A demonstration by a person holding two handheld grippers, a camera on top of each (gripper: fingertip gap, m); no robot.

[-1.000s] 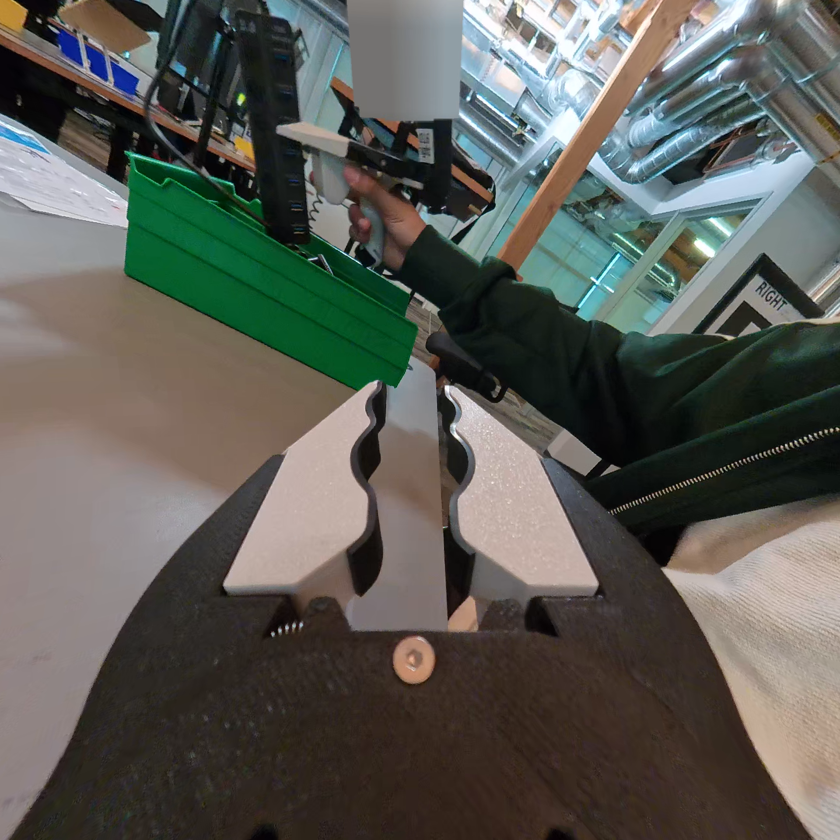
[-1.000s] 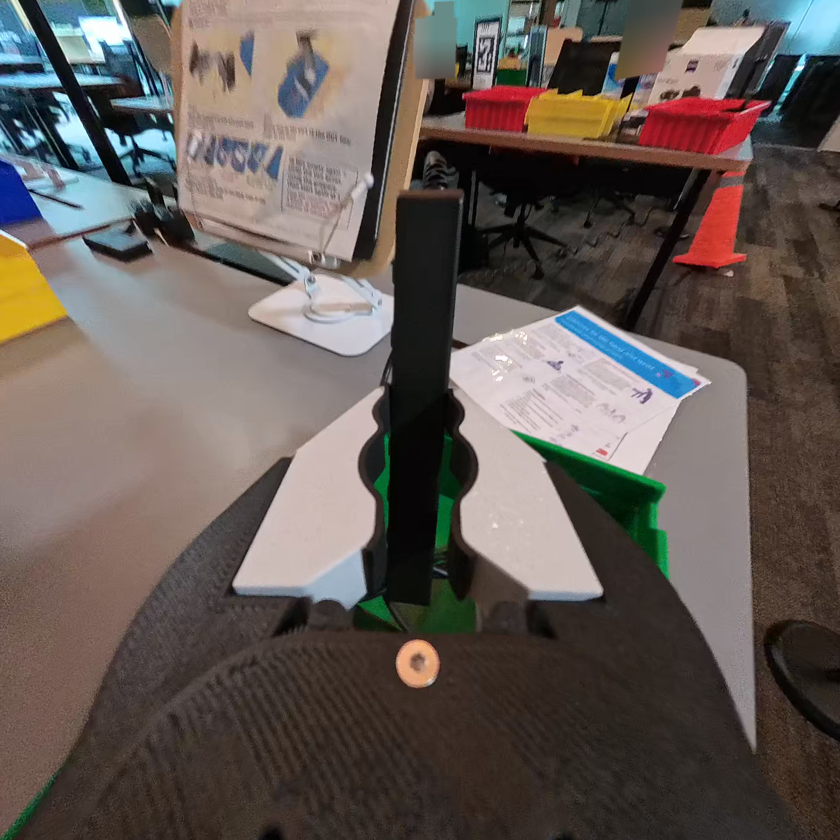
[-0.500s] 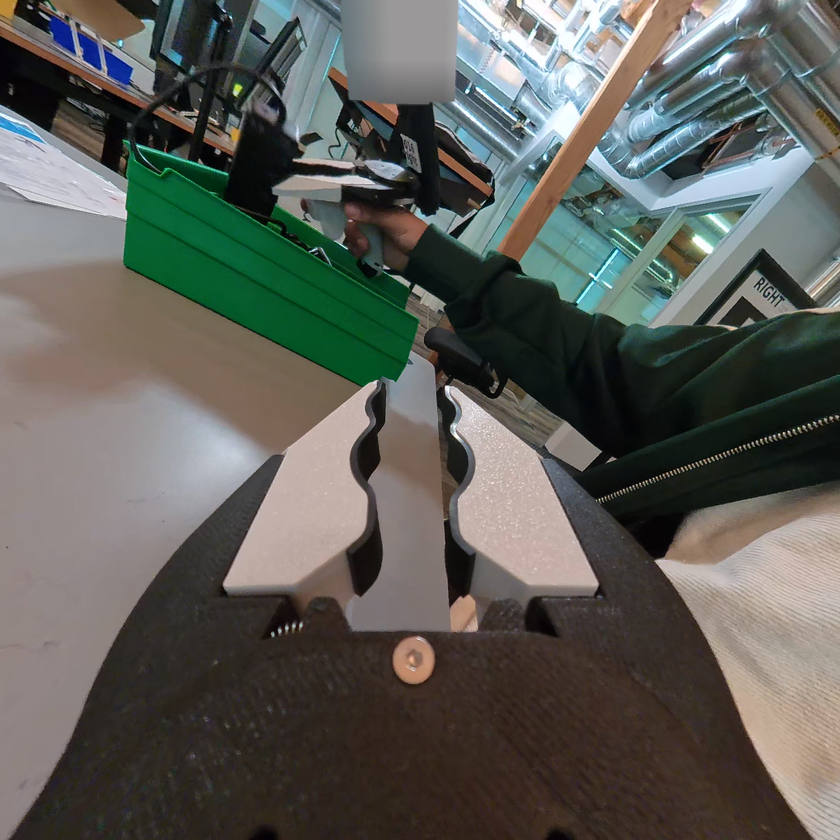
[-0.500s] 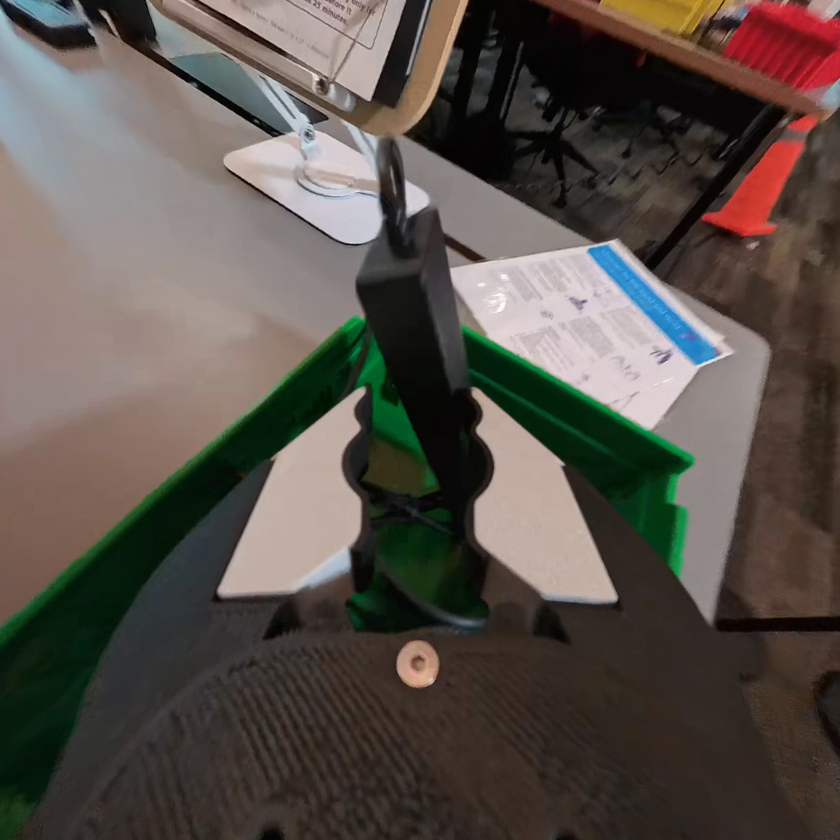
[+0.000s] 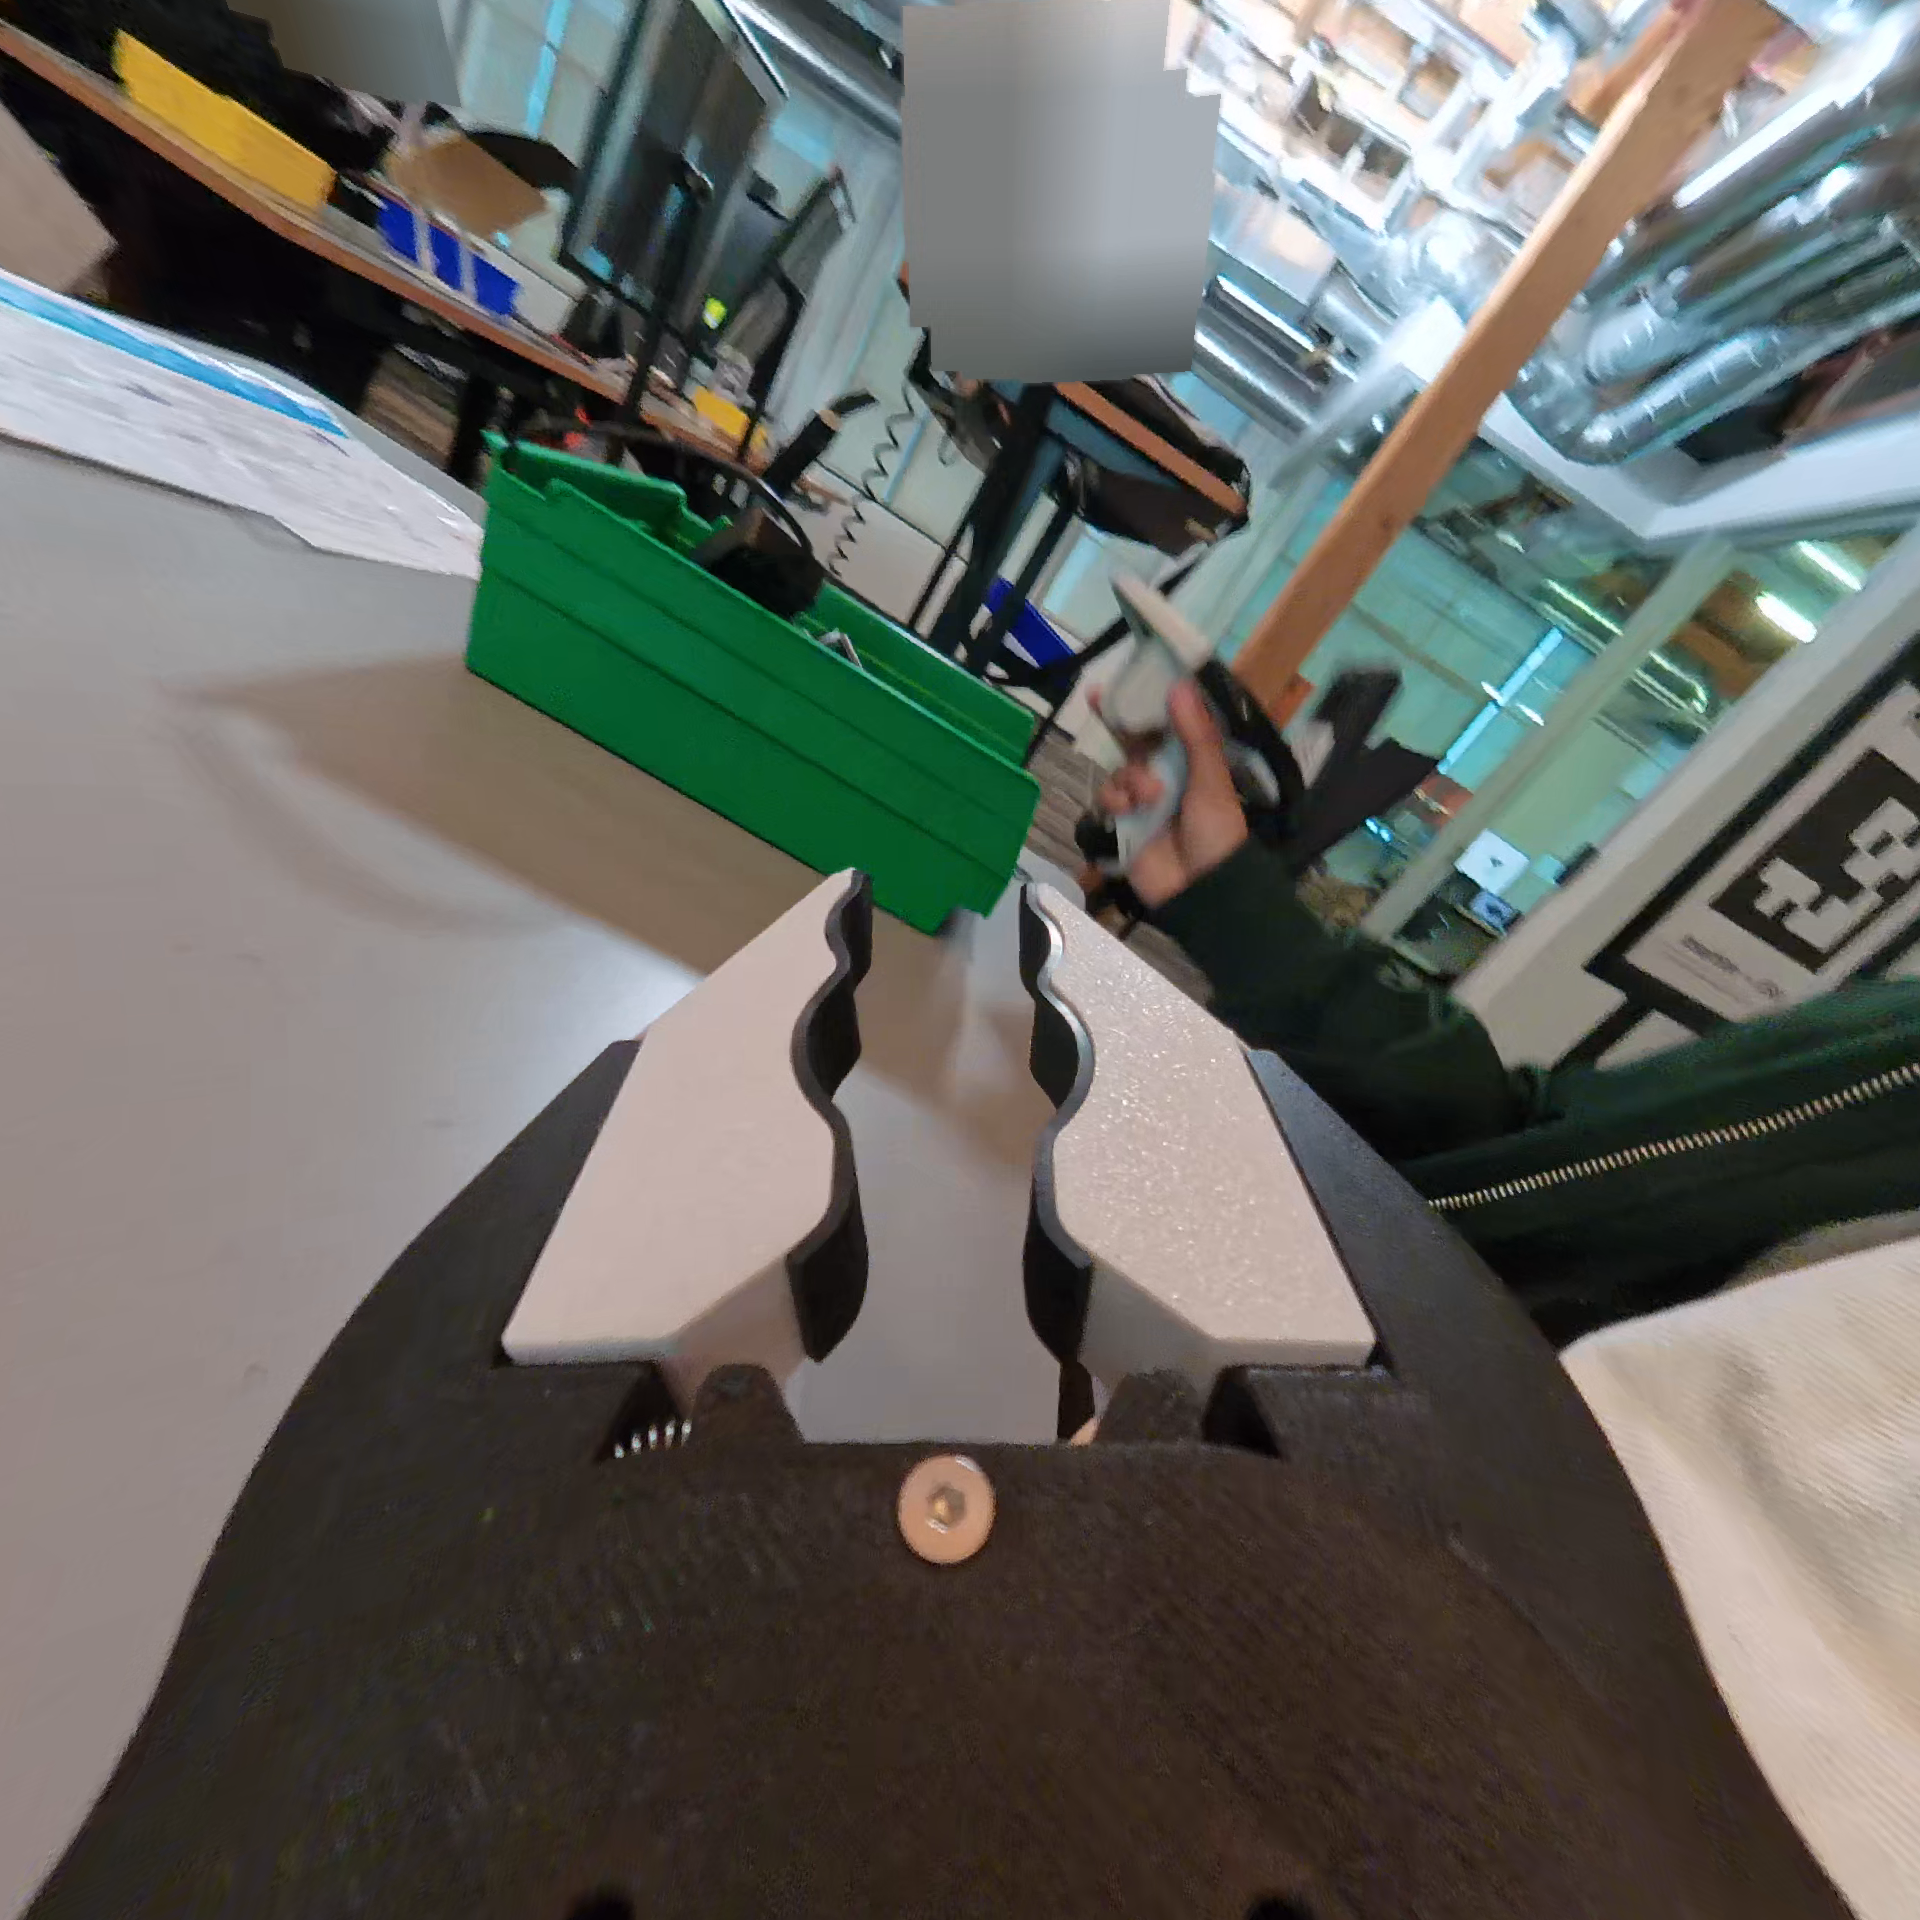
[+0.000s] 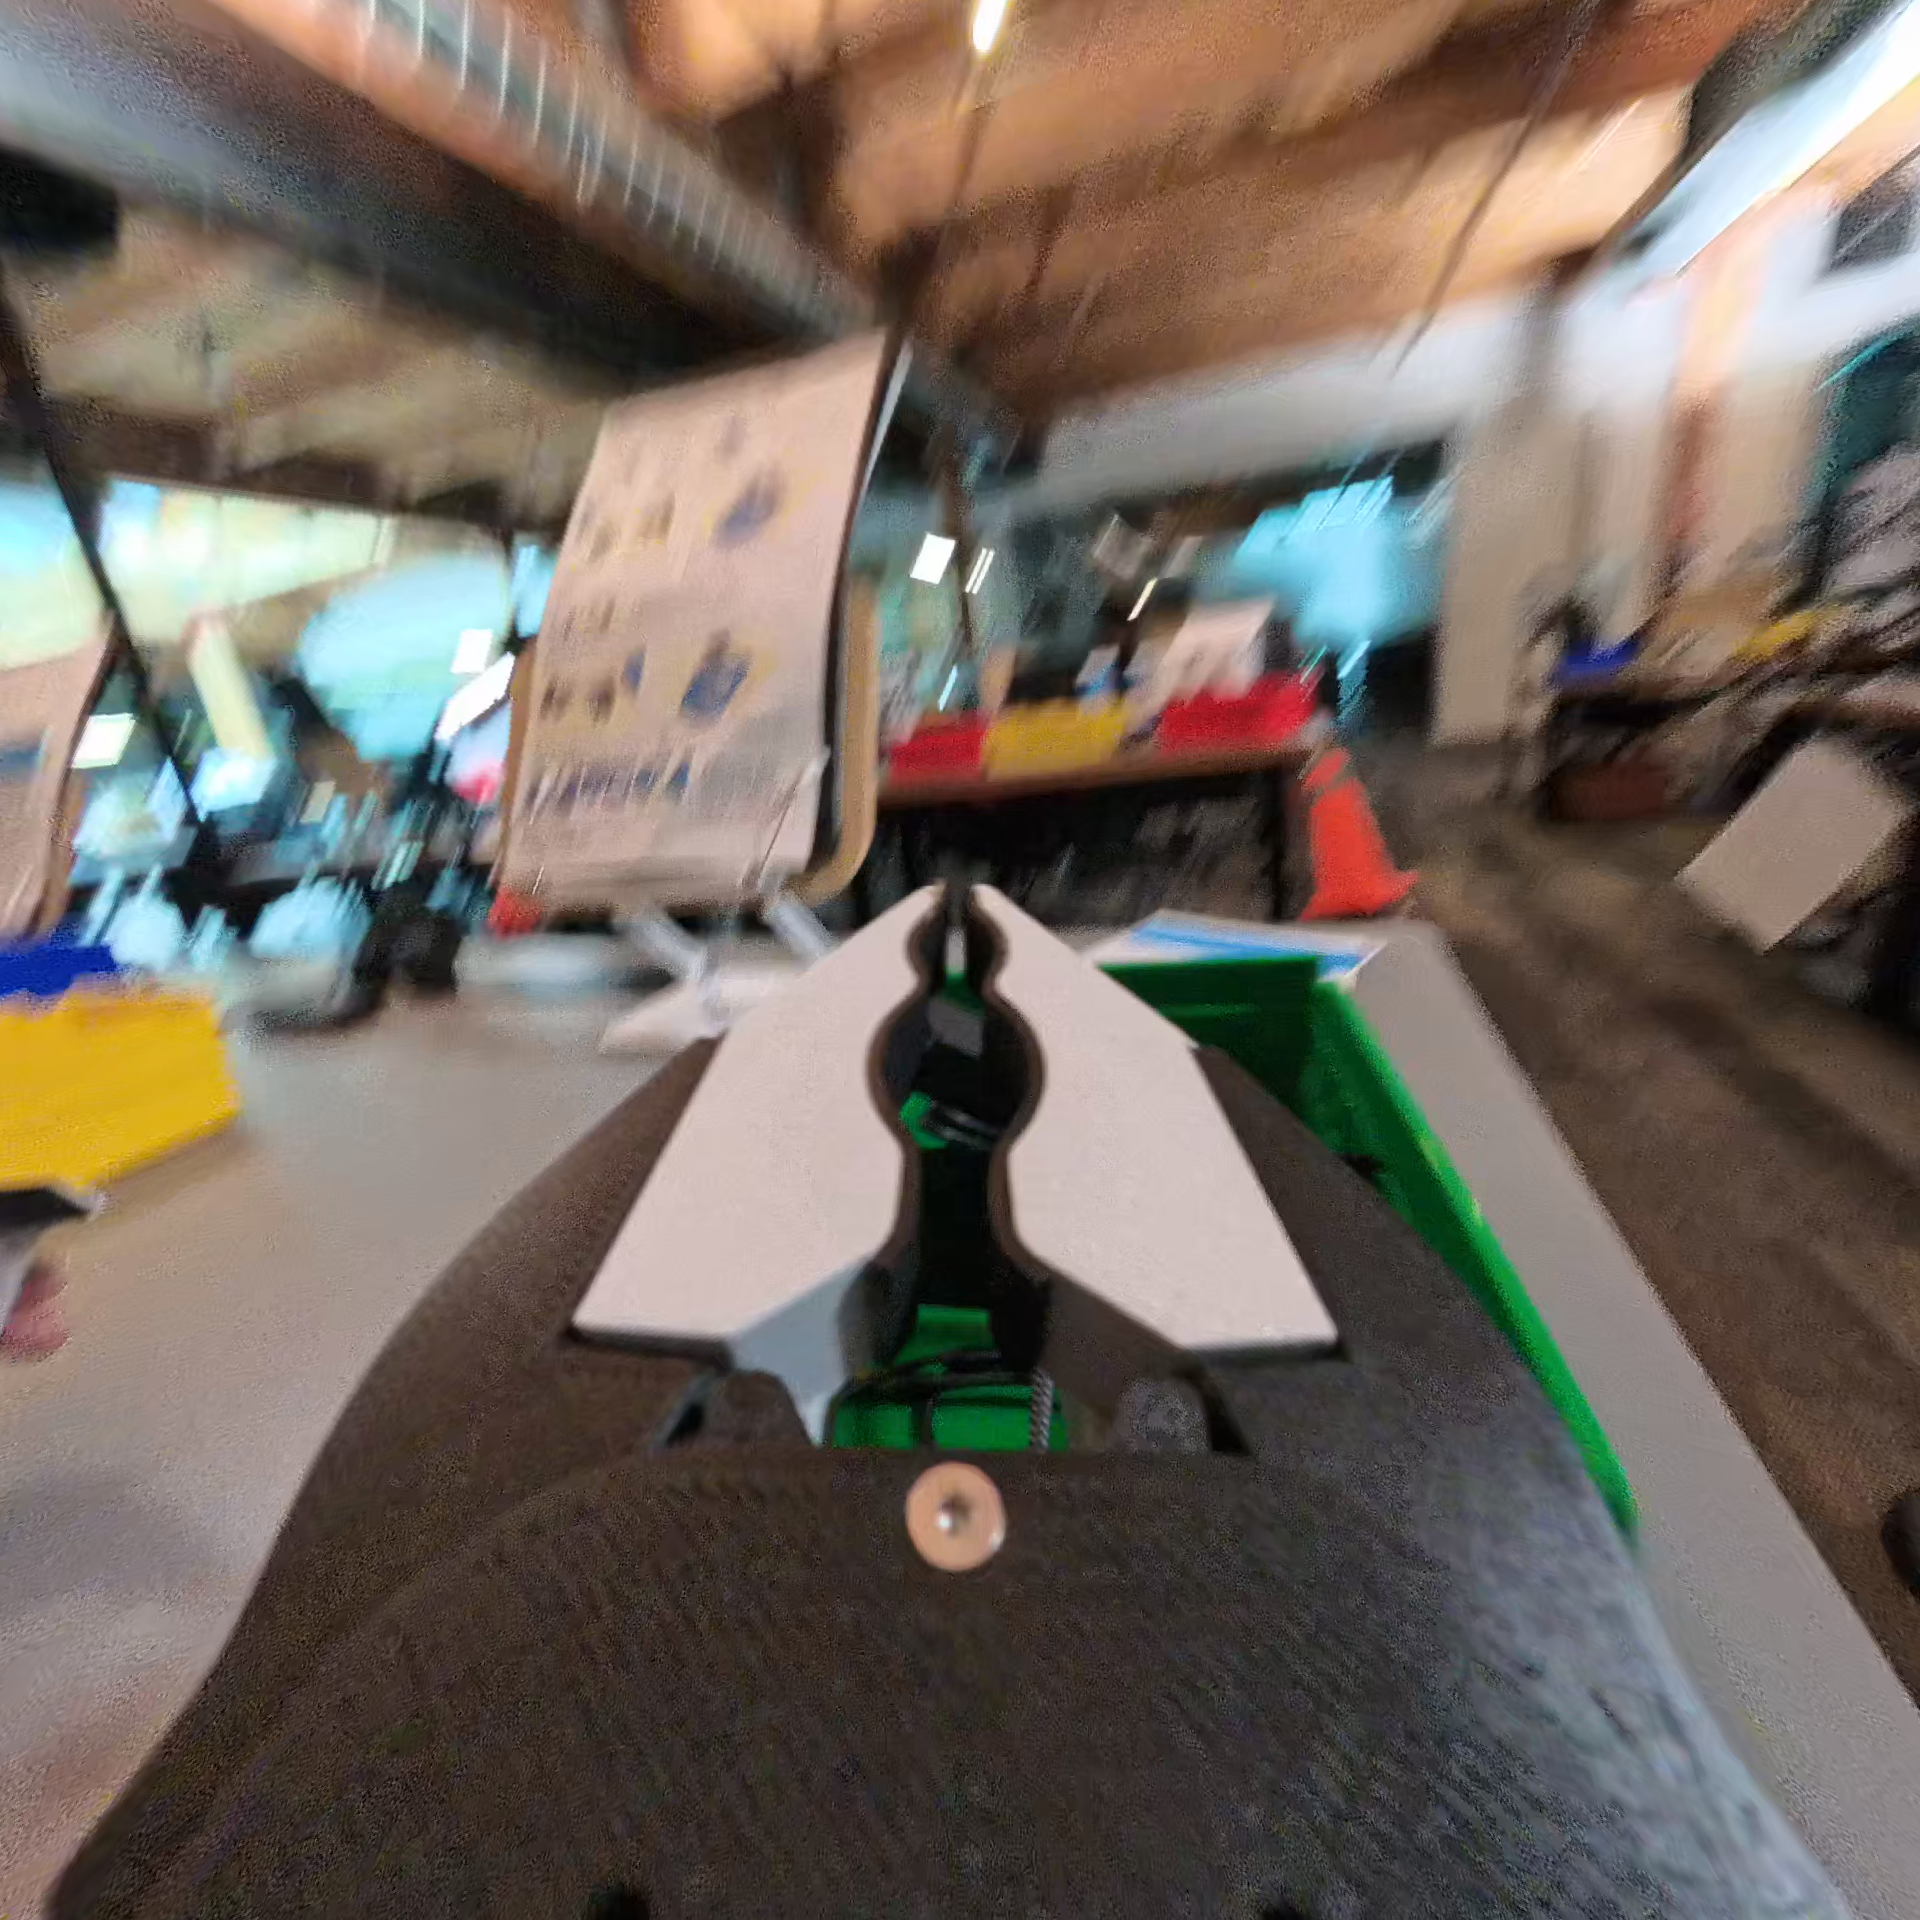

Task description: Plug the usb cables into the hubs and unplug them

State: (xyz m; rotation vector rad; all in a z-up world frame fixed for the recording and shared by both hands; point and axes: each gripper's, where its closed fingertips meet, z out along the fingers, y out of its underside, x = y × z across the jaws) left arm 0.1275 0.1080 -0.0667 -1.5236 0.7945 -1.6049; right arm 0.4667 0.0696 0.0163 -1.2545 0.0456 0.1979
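I am holding the left gripper (image 5: pixel 940 914) low over the grey table (image 5: pixel 260 935), its 2 fingers parted by a clear gap with nothing between them, likely parked here so it is ready once a hub is set out. The green bin (image 5: pixel 727 707) is sitting ahead of it near the table's far edge, and the black hub (image 5: pixel 753 556) with its looping cable is lying inside the bin. The right gripper (image 6: pixel 961 914) is tilting up just above the bin's near corner; its fingertips are nearly touching and appear empty, though the right wrist view is heavily blurred, so I am judging that loosely. In the left wrist view my right hand (image 5: pixel 1174 790) is gripping that tool's handle off the bin's right end. Compared with 1 second ago: the right claw was clamping the hub upright over the bin, and now the hub is back in the bin and the claw is pulling clear. The left gripper has swung slightly; its opening looks unchanged.
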